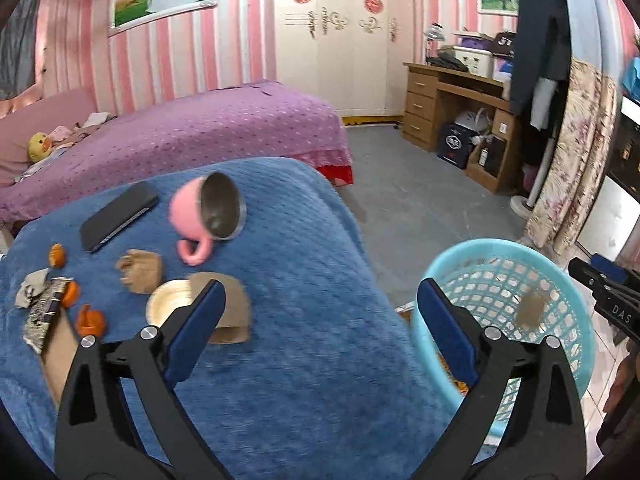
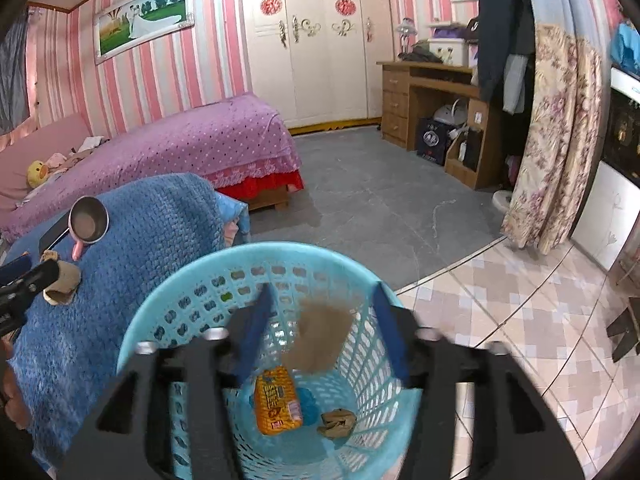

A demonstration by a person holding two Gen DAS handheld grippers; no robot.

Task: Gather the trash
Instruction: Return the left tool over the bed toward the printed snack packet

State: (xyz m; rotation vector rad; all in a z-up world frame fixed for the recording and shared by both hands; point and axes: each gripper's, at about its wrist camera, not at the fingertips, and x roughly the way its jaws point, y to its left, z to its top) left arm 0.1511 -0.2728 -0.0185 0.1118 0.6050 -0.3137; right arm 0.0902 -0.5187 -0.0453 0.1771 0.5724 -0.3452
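The step in hand looks like a drop: the right hand-held gripper (image 2: 320, 328) hangs over the mouth of the blue basket (image 2: 160, 312), its jaws apart and clamped on nothing, and a blurred brown scrap (image 2: 320, 340) sits between and just beyond its fingers, apparently falling free into the basket; whether it has quite cleared the pads cannot be told through the blur. Below that gripper, on the basket floor, lie an orange snack wrapper (image 2: 277, 400) and a crumpled brown paper ball (image 2: 338, 422), near each other but apart.

The left hand-held gripper (image 1: 316, 332) has its jaws wide apart and empty, over the blue-covered bench (image 1: 300, 400); the basket stands to its right, off the bench edge. Ahead and to its left the trash remains: a tipped paper cup (image 1: 224, 312) just beyond its left finger, a crumpled brown paper (image 1: 140, 272) beyond that, orange peel pieces (image 1: 91, 318) and a torn wrapper (image 1: 44, 312) further left. A pink mug (image 1: 208, 216) on its side and a phone (image 1: 118, 216) lie further ahead; these are probably not trash.

The next move likely calls for the left gripper to shift a little leftward, straddle the paper cup, and close gently enough not to crush it out of the pads.
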